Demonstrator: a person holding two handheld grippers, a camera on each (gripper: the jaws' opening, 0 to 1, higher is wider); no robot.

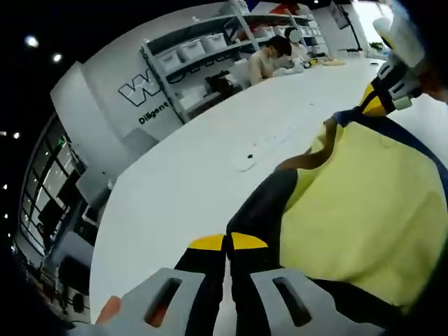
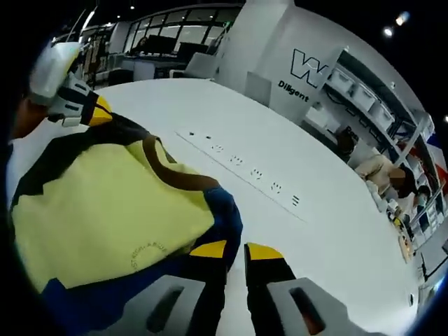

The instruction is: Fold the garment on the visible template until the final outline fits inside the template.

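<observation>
Your left gripper (image 1: 228,243) has its yellow-tipped jaws pressed together, pinching a dark edge of the garment (image 1: 350,210). Your right gripper (image 2: 228,250) holds its jaws slightly apart, the left one over the garment's blue edge; whether it grips is unclear. Each gripper shows in the other's view, at the garment's far corner.

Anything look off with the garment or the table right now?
Nothing damaged or spilled. The yellow garment is lifted and bunched between the left gripper and right gripper, not lying flat on the white table. No template outline is visible beneath it.
</observation>
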